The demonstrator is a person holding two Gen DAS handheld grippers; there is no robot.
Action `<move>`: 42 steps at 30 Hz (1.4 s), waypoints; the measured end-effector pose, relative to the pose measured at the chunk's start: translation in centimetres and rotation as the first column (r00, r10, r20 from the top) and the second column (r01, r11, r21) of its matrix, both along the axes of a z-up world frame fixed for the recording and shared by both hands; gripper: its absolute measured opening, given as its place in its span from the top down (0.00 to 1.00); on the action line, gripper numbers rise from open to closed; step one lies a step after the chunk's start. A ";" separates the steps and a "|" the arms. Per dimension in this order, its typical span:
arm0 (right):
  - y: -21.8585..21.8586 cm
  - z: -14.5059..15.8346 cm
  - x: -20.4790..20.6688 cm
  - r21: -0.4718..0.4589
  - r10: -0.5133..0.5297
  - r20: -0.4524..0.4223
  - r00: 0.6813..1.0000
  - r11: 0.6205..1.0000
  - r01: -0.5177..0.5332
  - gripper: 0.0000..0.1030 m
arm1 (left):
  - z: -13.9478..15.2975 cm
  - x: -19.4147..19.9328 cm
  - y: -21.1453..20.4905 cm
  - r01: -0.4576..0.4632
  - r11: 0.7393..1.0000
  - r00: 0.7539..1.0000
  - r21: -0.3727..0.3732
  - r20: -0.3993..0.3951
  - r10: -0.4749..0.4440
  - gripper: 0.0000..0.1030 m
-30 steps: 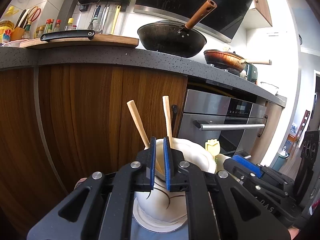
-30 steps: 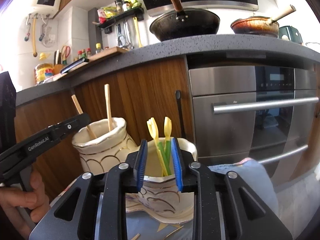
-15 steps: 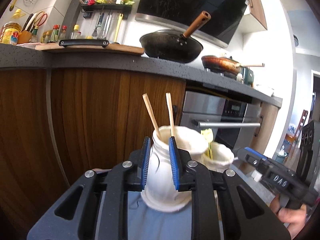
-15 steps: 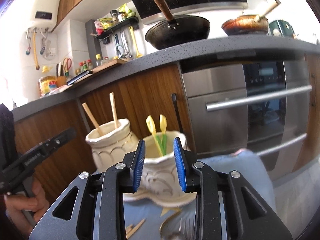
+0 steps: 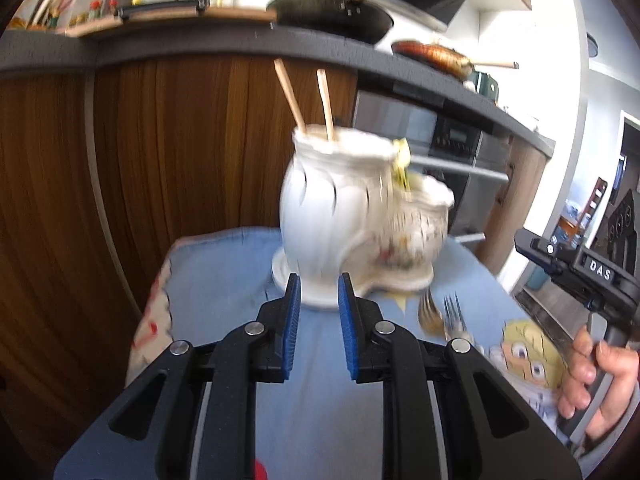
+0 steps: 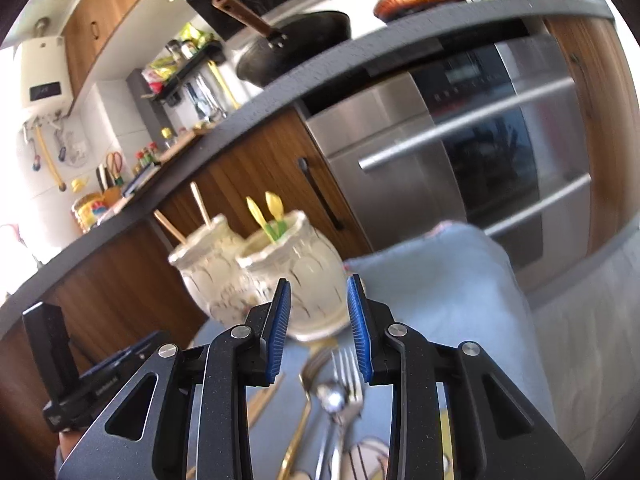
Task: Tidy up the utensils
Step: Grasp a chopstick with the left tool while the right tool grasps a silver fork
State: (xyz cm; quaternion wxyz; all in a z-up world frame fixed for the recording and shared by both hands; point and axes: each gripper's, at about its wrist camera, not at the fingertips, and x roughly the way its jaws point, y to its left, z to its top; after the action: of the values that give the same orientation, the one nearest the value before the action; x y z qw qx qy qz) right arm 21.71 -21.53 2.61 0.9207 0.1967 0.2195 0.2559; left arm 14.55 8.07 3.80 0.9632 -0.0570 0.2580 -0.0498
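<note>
Two white ceramic jars stand on a blue cloth (image 5: 224,280). The taller jar (image 5: 328,204) holds two wooden sticks (image 5: 324,100). The shorter jar (image 5: 416,232) holds yellow-green utensils (image 6: 268,216). Both jars also show in the right wrist view, the taller (image 6: 204,264) left of the shorter (image 6: 304,276). Forks (image 5: 452,312) and a gold spoon (image 6: 304,396) lie on the cloth in front of the jars. My left gripper (image 5: 316,320) is open and empty, short of the taller jar. My right gripper (image 6: 318,328) is open and empty, above the loose cutlery (image 6: 340,392).
A wooden cabinet front (image 5: 160,140) and a steel oven (image 6: 480,148) stand behind the cloth. The counter (image 5: 200,44) above carries a wok (image 5: 332,16), a pan and a cutting board. The other hand-held gripper (image 5: 576,268) shows at the right.
Both grippers have pulled back and risen from the jars, and their jaws have opened wider. The cloth and loose cutlery have come into view.
</note>
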 end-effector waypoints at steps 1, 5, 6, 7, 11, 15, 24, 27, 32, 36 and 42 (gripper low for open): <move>0.0 -0.4 -0.2 -0.020 -0.002 -0.017 1.000 1.000 0.001 0.70 | -0.5 -0.2 -0.2 0.010 1.000 1.000 0.000 -0.018 -0.010 0.81; 0.5 -1.8 -0.5 -0.078 0.019 -0.088 0.996 0.997 -0.026 0.70 | -2.1 -0.7 -1.4 0.076 0.997 0.994 0.017 -0.082 -0.074 0.81; 0.6 -2.0 -0.6 -0.088 0.021 -0.095 0.995 0.996 -0.029 0.70 | -2.4 -1.0 -2.0 0.099 0.995 0.991 0.031 -0.091 -0.095 0.81; 0.8 -2.1 -0.8 -0.106 0.022 -0.100 0.995 0.994 -0.033 0.70 | -2.5 -1.1 -2.5 0.112 0.993 0.990 0.046 -0.096 -0.107 0.81; 1.9 -2.4 -1.4 -0.184 0.048 -0.116 0.992 0.981 -0.069 0.70 | -3.1 -1.8 -4.2 0.163 0.981 0.981 0.104 -0.127 -0.149 0.81; 2.8 -3.0 -2.2 -0.260 0.074 -0.137 0.988 0.960 -0.108 0.70 | -4.1 -2.2 -4.7 0.188 0.974 0.973 0.124 -0.158 -0.167 0.81; 2.6 -4.5 -3.4 -0.306 0.092 -0.192 0.977 0.940 -0.148 0.70 | -4.9 -1.8 -4.9 0.199 0.971 0.966 0.131 -0.191 -0.173 0.81; 3.2 -4.9 -3.4 -0.329 0.107 -0.210 0.972 0.928 -0.173 0.70 | -5.1 -1.6 -5.1 0.210 0.968 0.962 0.139 -0.208 -0.178 0.81; 4.3 -5.3 -3.4 -0.381 0.118 -0.230 0.966 0.902 -0.200 0.75 | -5.6 -1.4 -5.4 0.219 0.963 0.954 0.154 -0.239 -0.179 0.81; 4.5 -5.4 -3.4 -0.399 0.124 -0.226 0.966 0.893 -0.208 0.77 | -5.9 -1.0 -6.0 0.226 0.956 0.948 0.187 -0.266 -0.172 0.81; 5.1 -5.3 -3.3 -0.455 0.136 -0.224 0.965 0.861 -0.227 0.88 | -5.9 -0.9 -6.0 0.229 0.955 0.947 0.190 -0.271 -0.174 0.81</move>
State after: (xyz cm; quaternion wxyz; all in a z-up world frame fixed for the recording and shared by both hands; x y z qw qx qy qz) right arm 18.46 -16.41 -2.66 0.8879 -0.0347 0.3774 0.2607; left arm 13.69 2.06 -2.15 0.9128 0.0703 0.3864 -0.1122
